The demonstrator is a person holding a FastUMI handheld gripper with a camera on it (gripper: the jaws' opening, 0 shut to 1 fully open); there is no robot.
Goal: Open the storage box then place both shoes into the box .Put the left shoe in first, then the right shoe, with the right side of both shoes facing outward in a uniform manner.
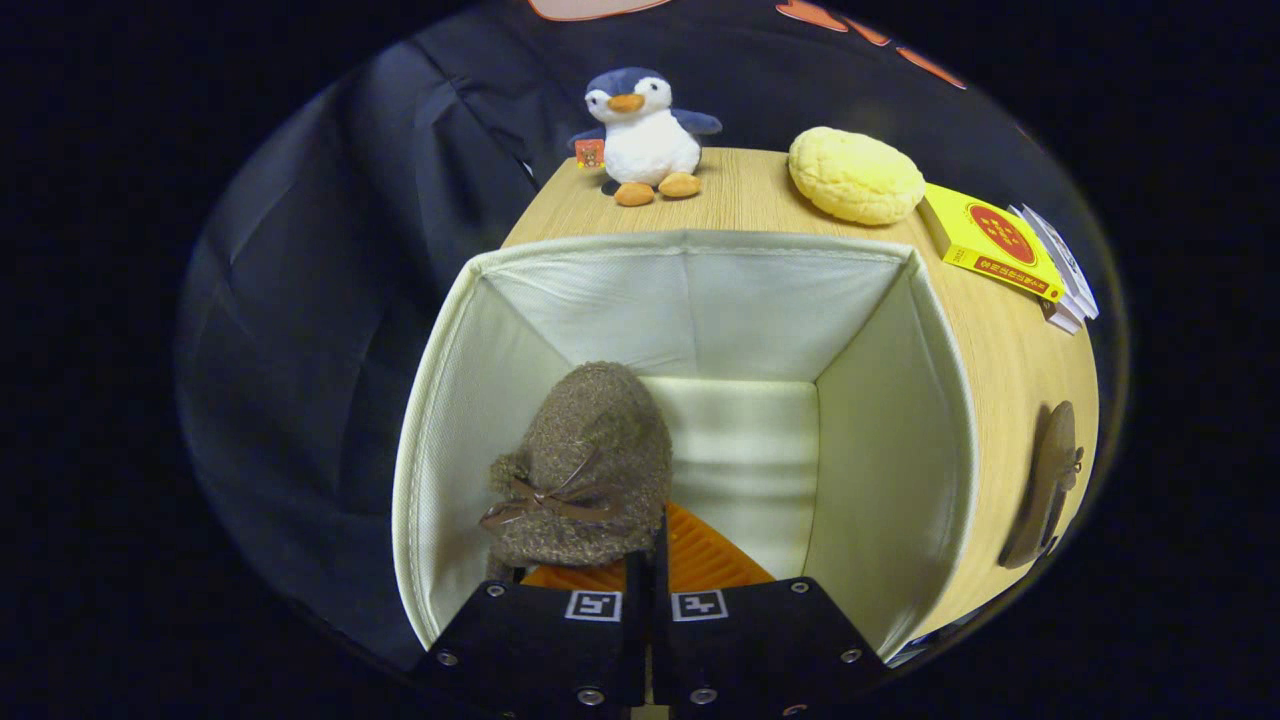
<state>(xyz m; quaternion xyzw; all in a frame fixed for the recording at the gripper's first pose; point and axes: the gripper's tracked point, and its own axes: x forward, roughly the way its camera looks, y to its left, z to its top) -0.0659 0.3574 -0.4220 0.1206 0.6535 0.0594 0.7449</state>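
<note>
A cream fabric storage box (500, 390) stands open on the wooden table, its inside facing me. A brown fuzzy shoe (585, 470) with a small brown bow hangs inside the box near the left wall, toe pointing down toward the box floor. My gripper (647, 575) is shut on the shoe's heel edge, with the fingers nearly together and the shoe's orange sole (700, 560) just ahead of them. The second brown shoe (1045, 485) lies on the table to the right of the box, outside its right wall.
On the table (1010, 360) beyond the box sit a plush penguin (645, 135), a round yellow bun-shaped cushion (855, 175) and a yellow booklet stack (1000, 245). Dark cloth hangs to the left of the box.
</note>
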